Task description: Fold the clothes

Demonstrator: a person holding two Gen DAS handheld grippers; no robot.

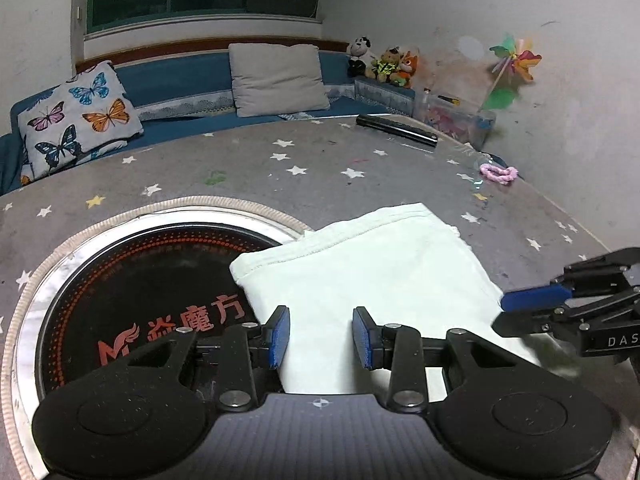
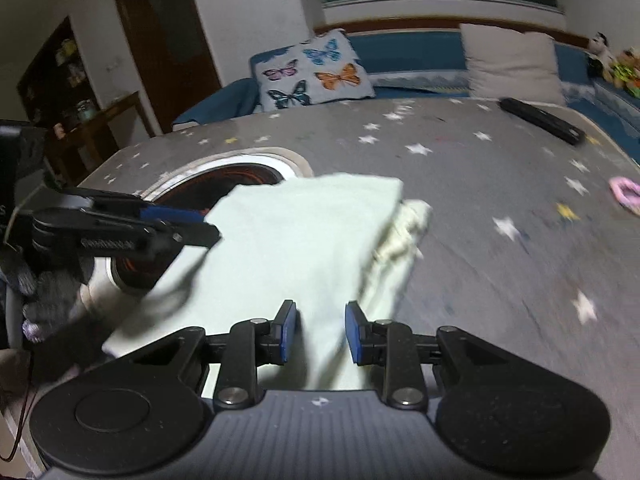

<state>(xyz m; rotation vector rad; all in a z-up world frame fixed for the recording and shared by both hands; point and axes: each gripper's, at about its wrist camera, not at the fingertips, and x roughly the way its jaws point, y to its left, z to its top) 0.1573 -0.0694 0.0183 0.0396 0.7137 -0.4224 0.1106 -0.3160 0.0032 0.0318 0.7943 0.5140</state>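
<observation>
A pale white-green garment (image 1: 360, 272) lies folded on the grey star-patterned table (image 1: 240, 176), partly over a round black cooktop (image 1: 140, 280). My left gripper (image 1: 320, 338) is open, its blue pads over the garment's near edge with nothing between them. My right gripper (image 2: 322, 332) is open above the garment (image 2: 288, 240), also empty. The right gripper shows in the left wrist view (image 1: 520, 308) at the garment's right edge. The left gripper shows in the right wrist view (image 2: 192, 224) at the garment's left edge. A crumpled bit of fabric (image 2: 408, 224) sticks out at the garment's right side.
A black remote-like bar (image 1: 396, 130) lies at the table's far side. A pink hair tie (image 1: 498, 172) lies at the right. A clear box (image 1: 460, 120) with a pinwheel stands at the far right. A blue sofa (image 1: 180, 80) with pillows runs behind.
</observation>
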